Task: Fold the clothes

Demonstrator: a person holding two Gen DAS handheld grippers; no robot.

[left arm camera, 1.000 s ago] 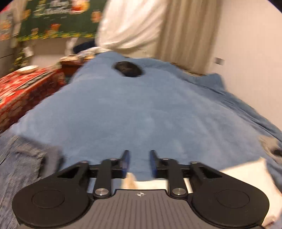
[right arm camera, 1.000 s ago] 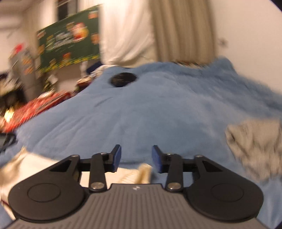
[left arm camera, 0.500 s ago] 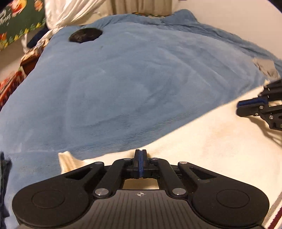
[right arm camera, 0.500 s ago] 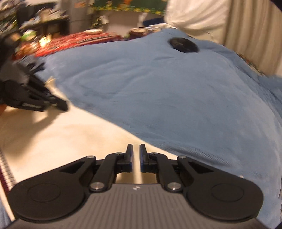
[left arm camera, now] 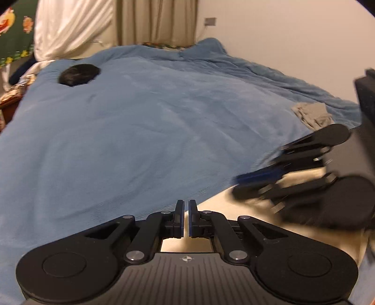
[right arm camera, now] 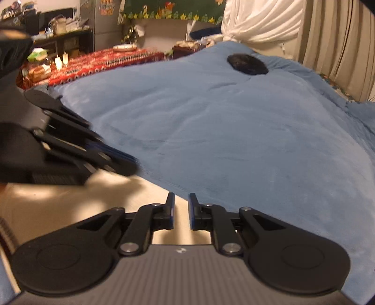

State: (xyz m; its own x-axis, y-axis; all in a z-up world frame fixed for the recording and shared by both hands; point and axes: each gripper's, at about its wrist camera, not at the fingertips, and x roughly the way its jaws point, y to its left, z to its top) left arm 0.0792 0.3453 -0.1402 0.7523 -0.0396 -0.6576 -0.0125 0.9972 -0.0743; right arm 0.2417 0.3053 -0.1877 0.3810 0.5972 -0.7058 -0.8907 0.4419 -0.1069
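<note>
Big fuzzy blue blanket (left arm camera: 145,131) covers the bed – beige curtains (left arm camera: 157,22) behind it, a red patterned tablecloth (right arm camera: 98,63) alongside. The cream garment (right arm camera: 58,208) lies flat at the near edge. Left gripper (left arm camera: 185,219) is nearly closed, nothing visibly pinched; right gripper (right arm camera: 180,212) has just been opening – cloth under the gap, not squeezed.

Both grippers swung in over the cream cloth

A second ago the cream-coloured flat garment (right arm camera: 70,206) was just a scrap at the bottom edge over the blue fleece blanket (left arm camera: 140,140) — now it fills the near corner under both tools. The black left gripper (left arm camera: 185,219) went from wide apart to nearly closed, a slit left now. The black right gripper (right arm camera: 181,211) narrowed too, then its jaws have just been opening again — cloth lies under the gap.
</note>
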